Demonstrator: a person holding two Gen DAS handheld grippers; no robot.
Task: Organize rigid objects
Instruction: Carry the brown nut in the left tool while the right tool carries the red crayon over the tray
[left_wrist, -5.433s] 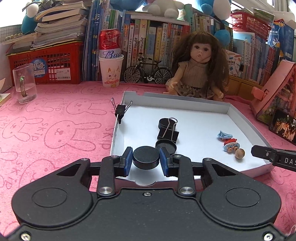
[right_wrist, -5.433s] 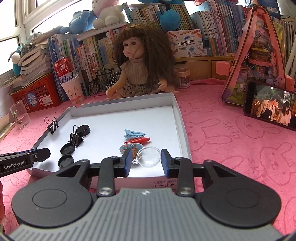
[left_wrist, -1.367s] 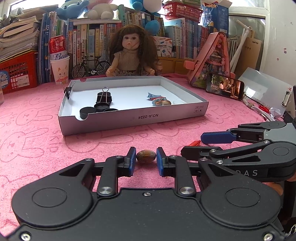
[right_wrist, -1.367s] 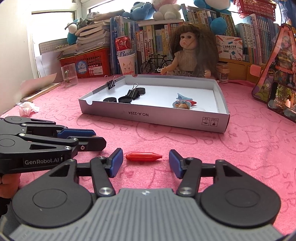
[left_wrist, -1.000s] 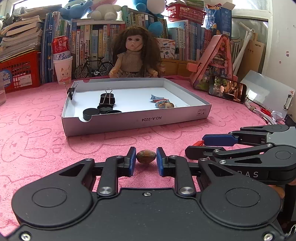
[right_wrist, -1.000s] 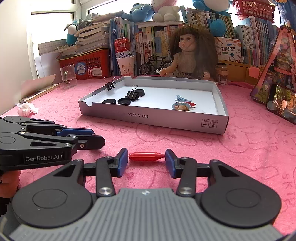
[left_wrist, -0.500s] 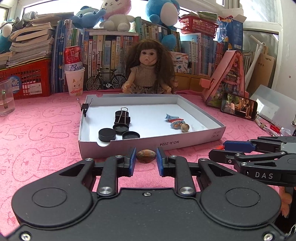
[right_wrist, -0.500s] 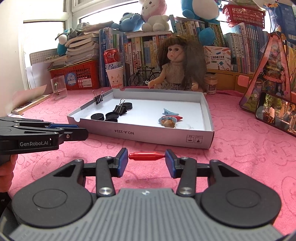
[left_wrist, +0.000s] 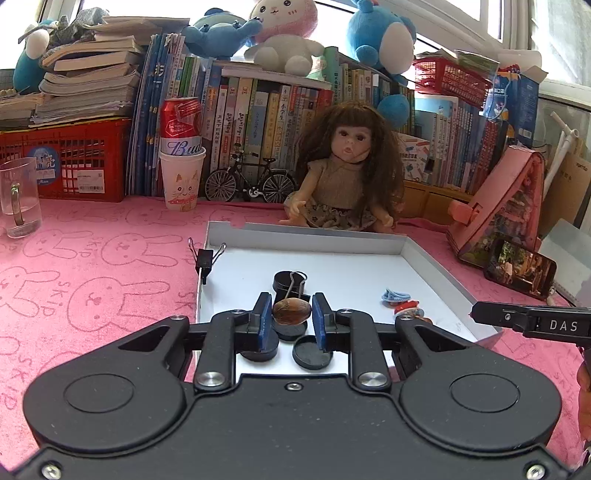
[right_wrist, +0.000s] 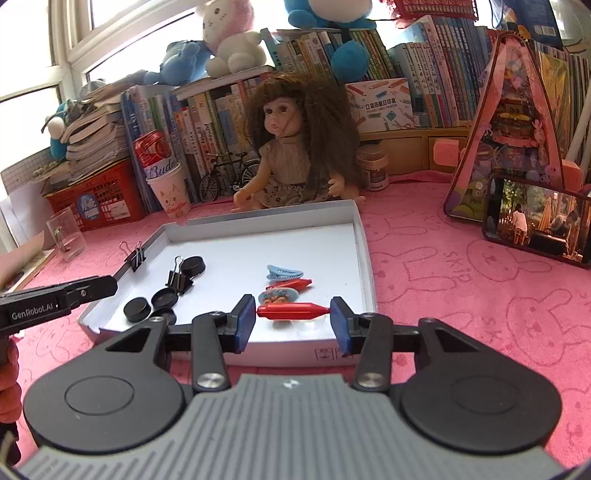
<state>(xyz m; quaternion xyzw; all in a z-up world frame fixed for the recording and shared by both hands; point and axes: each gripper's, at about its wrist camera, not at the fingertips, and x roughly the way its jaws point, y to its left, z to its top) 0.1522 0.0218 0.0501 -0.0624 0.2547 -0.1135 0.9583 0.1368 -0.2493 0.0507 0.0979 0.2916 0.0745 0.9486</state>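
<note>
- Two grippers hovering over the near edge of the white tray (left_wrist: 436, 266).
- Left gripper (left_wrist: 291, 314) pinching a brown nut (left_wrist: 291, 312) between its blue pads, above the black round caps (left_wrist: 311, 352) and binder clip (right_wrist: 178, 279) lying in the tray.
- Right gripper (right_wrist: 293, 314) clamping a red hair clip (right_wrist: 291, 311) end to end, above the blue clip (right_wrist: 283, 272) and other small pieces on the tray floor.
- Sitting behind the tray on the pink cloth (right_wrist: 461, 288): a doll (left_wrist: 345, 177).
</note>
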